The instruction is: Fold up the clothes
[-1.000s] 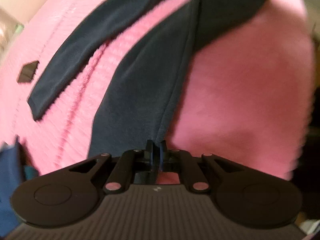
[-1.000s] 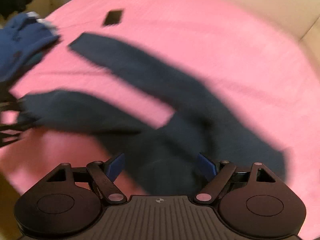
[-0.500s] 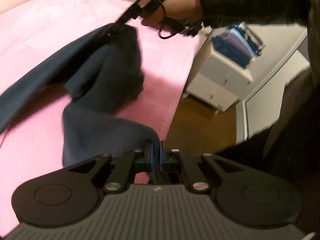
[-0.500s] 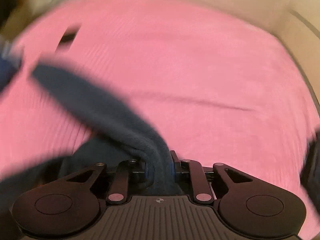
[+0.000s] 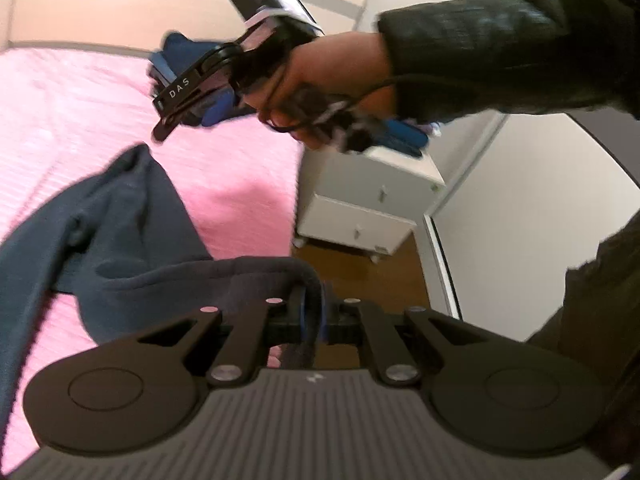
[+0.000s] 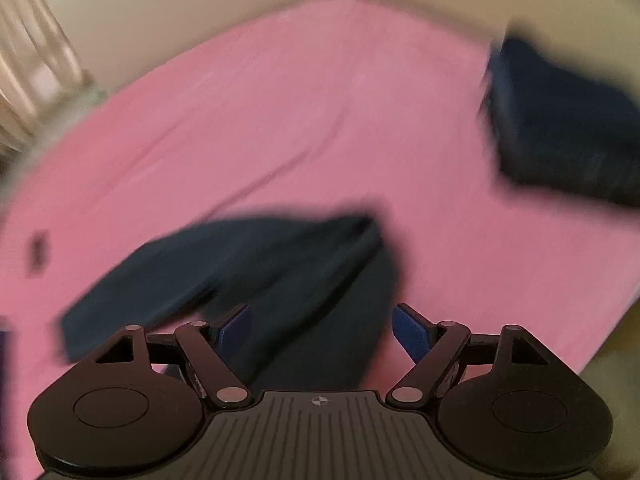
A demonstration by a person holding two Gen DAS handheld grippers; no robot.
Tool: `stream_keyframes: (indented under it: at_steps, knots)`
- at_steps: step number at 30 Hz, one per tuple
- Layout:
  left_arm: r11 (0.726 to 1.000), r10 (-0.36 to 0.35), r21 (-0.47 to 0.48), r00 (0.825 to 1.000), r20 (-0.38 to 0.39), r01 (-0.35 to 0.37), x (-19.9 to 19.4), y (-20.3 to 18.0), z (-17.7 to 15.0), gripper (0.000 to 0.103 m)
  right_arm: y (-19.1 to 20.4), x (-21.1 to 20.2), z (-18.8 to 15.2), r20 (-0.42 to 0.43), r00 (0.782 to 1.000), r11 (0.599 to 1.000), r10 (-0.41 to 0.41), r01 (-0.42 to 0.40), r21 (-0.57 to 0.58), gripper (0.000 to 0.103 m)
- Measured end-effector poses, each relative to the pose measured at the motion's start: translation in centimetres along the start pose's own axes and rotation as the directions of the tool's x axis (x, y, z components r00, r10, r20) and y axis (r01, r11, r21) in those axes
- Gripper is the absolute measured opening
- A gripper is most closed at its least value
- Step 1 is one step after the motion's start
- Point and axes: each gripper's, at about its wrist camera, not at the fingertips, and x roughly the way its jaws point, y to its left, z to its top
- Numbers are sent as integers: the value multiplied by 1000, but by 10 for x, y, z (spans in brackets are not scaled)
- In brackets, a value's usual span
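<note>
A dark navy garment (image 5: 120, 232) lies rumpled on the pink bed (image 5: 224, 176). My left gripper (image 5: 314, 314) is shut on its thick hem, which loops up over the fingers; the jaws are just starting to open with the cloth still pinched. In the left wrist view my right gripper (image 5: 160, 132) hovers above the garment's raised fold, held by a hand in a black sleeve. In its own view the right gripper (image 6: 320, 320) has its jaws opening wide. The garment (image 6: 240, 256) lies below and between the blue pads (image 6: 408, 326), untouched.
A folded stack of dark blue clothes (image 6: 560, 128) sits at the bed's far right corner. A small dark object (image 6: 38, 246) lies on the bed at left. Beside the bed stands a white drawer unit (image 5: 360, 216) with folded blue items (image 5: 404, 138) on top, on a wooden floor (image 5: 360, 276).
The right gripper closed on the garment, lifted it, then opened and let it drop back onto the bed. The left gripper swung round and rose, still gripping the hem.
</note>
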Motion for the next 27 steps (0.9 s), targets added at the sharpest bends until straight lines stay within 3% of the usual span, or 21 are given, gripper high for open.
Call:
stream_keyframes:
  at_steps: [3,4,6,7,10,13,15,17,18,21,24,27]
  knots:
    - [1000,-17,-16,1000,-19,17,-3,1,-7,10,-1,16,-37,-126,977,983,173,-164,77,80]
    - [1000,-15,-25,1000,-25,14,-7,3,-9,10,1,25,-49,-166,960,971,223,-205,121,82]
    - [999,-3,-44,999,-40,1,-15,9,-13,10,7,49,-73,-250,908,930,337,-279,240,84]
    - [999,7,-53,999,-44,-9,-19,12,-14,10,10,58,-81,-275,892,921,358,-290,259,84]
    - [995,60,-79,996,-59,-65,-35,25,-19,12,23,74,-90,-297,912,957,282,-246,154,84]
    - [974,194,-100,976,-101,-204,-40,52,-28,36,36,87,-99,-302,932,979,202,-201,37,84]
    - [942,305,-103,942,-139,-320,-33,82,-37,39,38,86,-101,-269,948,980,173,-192,-46,83]
    - [907,392,-93,903,-176,-412,-19,111,-46,40,30,99,-105,-294,923,967,247,-253,19,38]
    - [886,439,-69,877,-198,-459,-6,127,-49,41,28,102,-107,-307,918,967,251,-252,37,10]
    - [828,548,23,802,-239,-560,34,169,-48,44,17,80,-98,-297,929,972,222,-236,-13,6]
    - [797,596,66,763,-250,-600,71,205,-37,53,-2,38,-84,-260,956,979,139,-172,-106,6]
    - [760,647,141,721,-249,-634,91,224,-37,53,-34,-6,-61,-179,984,982,-7,-28,-188,6]
